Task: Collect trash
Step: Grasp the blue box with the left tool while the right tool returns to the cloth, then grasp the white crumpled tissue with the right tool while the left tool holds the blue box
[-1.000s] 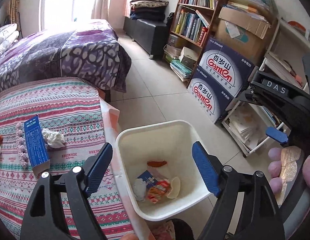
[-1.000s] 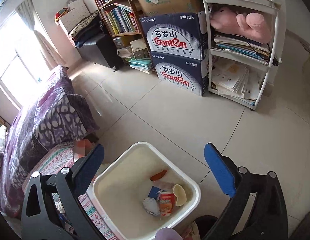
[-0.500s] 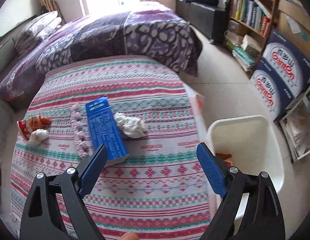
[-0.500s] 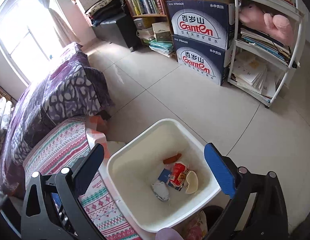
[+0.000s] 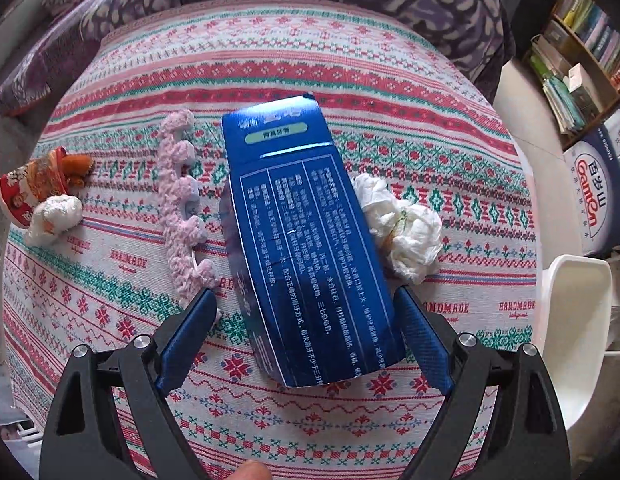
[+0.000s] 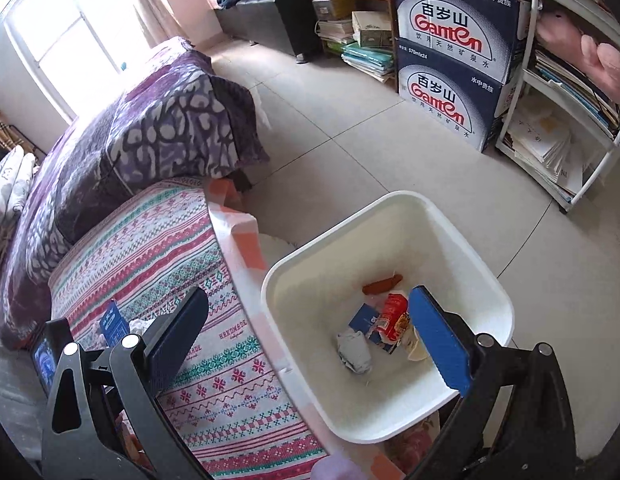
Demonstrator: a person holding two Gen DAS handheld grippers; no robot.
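A long blue carton (image 5: pixel 301 240) lies on the patterned tablecloth (image 5: pixel 350 80). My left gripper (image 5: pixel 305 332) is open, its jaws on either side of the carton's near end, not closed on it. A crumpled white tissue (image 5: pixel 402 224) lies just right of the carton. A red wrapper (image 5: pixel 33 184) and a small white wad (image 5: pixel 53 216) lie at the far left. My right gripper (image 6: pixel 310 332) is open and empty above the white bin (image 6: pixel 486 280), which holds several pieces of trash. The carton's tip (image 6: pixel 111 320) shows in the right wrist view.
A pink crocheted strip (image 5: pixel 181 208) lies left of the carton. The bin's rim (image 5: pixel 578 320) stands beside the table's right edge. A purple-covered bed (image 6: pixel 149 132), Ganten water boxes (image 6: pixel 450 80), bookshelves and a white rack (image 6: pixel 570 120) surround the tiled floor.
My left gripper has swung from over the bin to the table and come down around the blue carton. My right gripper has shifted slightly left, still over the bin.
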